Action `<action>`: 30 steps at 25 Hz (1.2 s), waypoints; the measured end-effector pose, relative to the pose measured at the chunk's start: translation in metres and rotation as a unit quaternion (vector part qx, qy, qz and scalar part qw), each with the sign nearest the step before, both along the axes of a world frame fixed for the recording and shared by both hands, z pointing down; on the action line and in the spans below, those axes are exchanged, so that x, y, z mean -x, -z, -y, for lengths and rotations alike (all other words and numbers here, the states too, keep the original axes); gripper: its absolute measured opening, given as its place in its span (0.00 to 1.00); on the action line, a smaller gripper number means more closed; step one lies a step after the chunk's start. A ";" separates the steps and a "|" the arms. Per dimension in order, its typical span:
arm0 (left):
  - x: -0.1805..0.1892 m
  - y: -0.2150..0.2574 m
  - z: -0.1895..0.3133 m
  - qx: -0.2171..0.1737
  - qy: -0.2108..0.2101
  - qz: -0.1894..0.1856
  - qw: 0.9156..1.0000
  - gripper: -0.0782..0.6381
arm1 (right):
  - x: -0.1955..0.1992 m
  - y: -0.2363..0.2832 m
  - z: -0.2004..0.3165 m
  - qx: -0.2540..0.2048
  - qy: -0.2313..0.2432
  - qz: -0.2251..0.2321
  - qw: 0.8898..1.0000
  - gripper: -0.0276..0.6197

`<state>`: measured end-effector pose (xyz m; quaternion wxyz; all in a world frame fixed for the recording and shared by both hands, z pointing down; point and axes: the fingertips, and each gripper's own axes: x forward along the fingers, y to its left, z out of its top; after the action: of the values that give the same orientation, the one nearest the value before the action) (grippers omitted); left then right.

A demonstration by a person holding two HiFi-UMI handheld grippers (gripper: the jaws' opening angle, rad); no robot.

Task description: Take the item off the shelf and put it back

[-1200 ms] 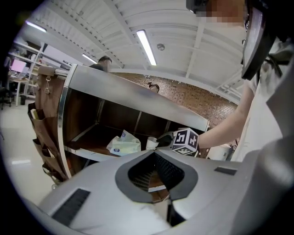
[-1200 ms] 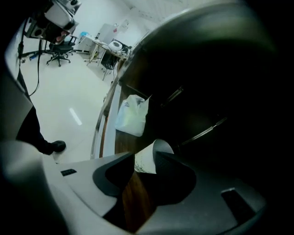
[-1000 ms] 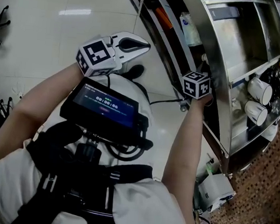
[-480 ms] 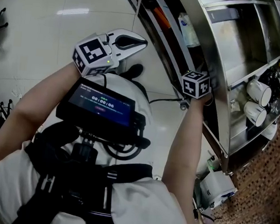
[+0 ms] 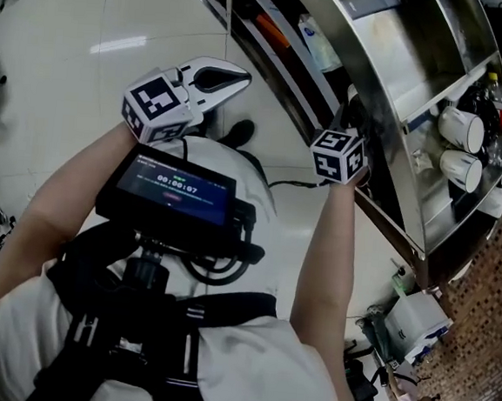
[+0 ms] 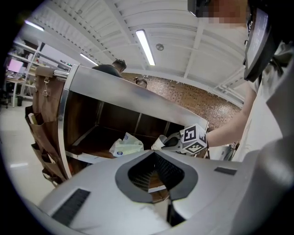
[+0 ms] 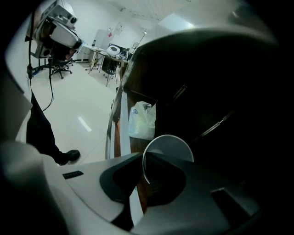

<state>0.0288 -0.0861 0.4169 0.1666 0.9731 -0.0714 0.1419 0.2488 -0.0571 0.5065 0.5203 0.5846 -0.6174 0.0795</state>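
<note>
A white paper cup (image 7: 167, 147) lies on its side on the dark lower shelf, mouth toward me. My right gripper (image 7: 141, 172) reaches into the steel shelf unit (image 5: 393, 68) and its jaws are closing on the cup's rim: one jaw is inside the mouth, the other outside the wall. In the head view its marker cube (image 5: 338, 155) shows at the shelf front, fingertips hidden inside. The left gripper view shows the right gripper (image 6: 177, 141) with the cup (image 6: 160, 141). My left gripper (image 5: 236, 76) hangs shut and empty over the floor, away from the shelf.
A white plastic bag (image 7: 142, 120) lies farther along the same shelf. Two white cups (image 5: 463, 126) lie in another compartment to the right, beside bottles. A brown pocket organiser (image 6: 43, 128) hangs on the unit's end. A white box (image 5: 415, 323) sits on the floor.
The whole head view has shifted up and left. My right hand has stayed at the shelf front. The left gripper has drifted slightly left, still shut.
</note>
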 end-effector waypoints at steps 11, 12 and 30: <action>-0.027 0.020 -0.020 -0.018 -0.055 -0.006 0.998 0.12 | 0.074 0.041 -0.034 -0.056 0.023 0.112 0.992 0.08; -0.029 0.024 -0.024 -0.016 -0.059 -0.007 0.998 0.11 | 0.081 0.046 -0.035 -0.061 0.031 0.117 0.991 0.08; -0.050 0.064 -0.047 -0.049 -0.117 -0.042 0.991 0.11 | 0.135 0.120 -0.043 -0.137 0.098 0.227 0.959 0.08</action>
<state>0.0790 -0.0388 0.3531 0.1040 0.9868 0.0435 0.1161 0.1141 -0.0144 0.3867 0.2871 0.5532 -0.7786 0.0733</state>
